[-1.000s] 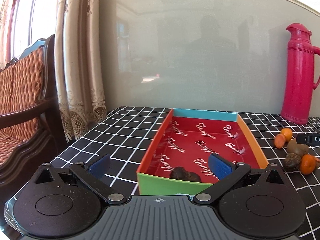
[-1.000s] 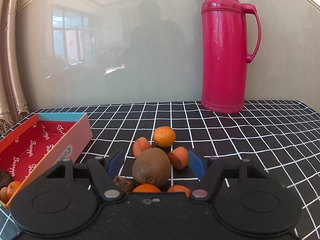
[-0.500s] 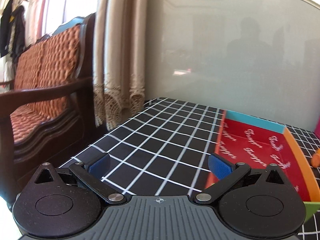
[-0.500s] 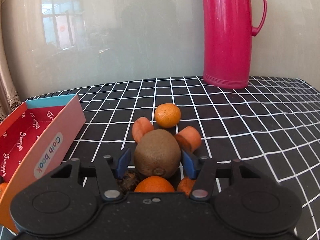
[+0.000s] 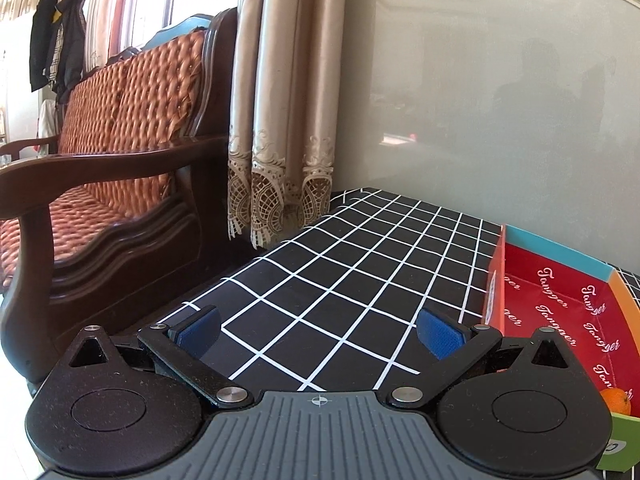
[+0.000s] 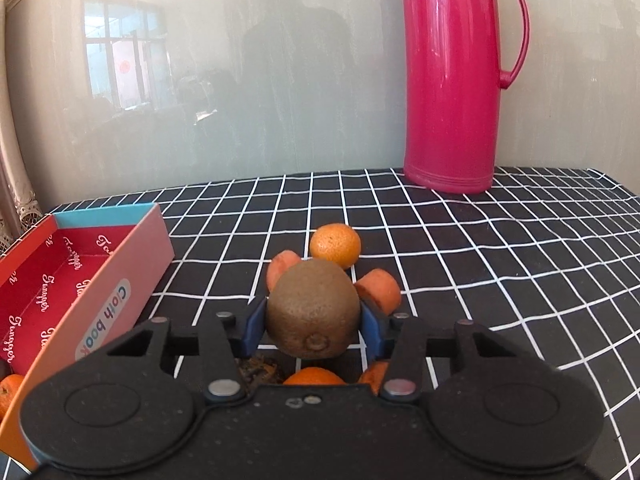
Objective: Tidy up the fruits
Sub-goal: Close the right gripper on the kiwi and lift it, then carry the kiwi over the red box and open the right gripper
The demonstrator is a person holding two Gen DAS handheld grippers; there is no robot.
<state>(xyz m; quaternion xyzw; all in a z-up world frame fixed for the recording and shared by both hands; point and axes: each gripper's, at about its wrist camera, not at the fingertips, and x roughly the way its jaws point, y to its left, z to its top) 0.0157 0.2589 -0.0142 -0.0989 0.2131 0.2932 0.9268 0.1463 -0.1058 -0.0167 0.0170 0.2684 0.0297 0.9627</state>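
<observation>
The right gripper point(image 6: 314, 328) has a kiwi point(image 6: 313, 312) between its blue pads point(image 6: 253, 326), and the jaws are closing on it; both pads sit against the kiwi's sides. Just beyond the kiwi lie an orange point(image 6: 335, 245) and two carrot pieces, one to its far left point(image 6: 281, 270) and one to its right point(image 6: 380, 290). Under the gripper, close to its body, more orange fruit point(image 6: 314, 376) and a dark, rough lump point(image 6: 258, 372) lie on the checked cloth point(image 6: 500, 260). The box point(image 6: 120, 276) stands to the gripper's left, its red inside showing, with an orange point(image 6: 10, 394) at its near end. A pink flask point(image 6: 452, 80) stands far ahead to the right.

The left gripper point(image 5: 319, 330) hangs with jaws wide apart and nothing between them, over bare checked cloth point(image 5: 360, 264). The box point(image 5: 560, 292) is to its right, an orange point(image 5: 618, 400) in the near corner. A wooden sofa point(image 5: 112, 160) and curtain point(image 5: 284, 120) stand ahead to its left.
</observation>
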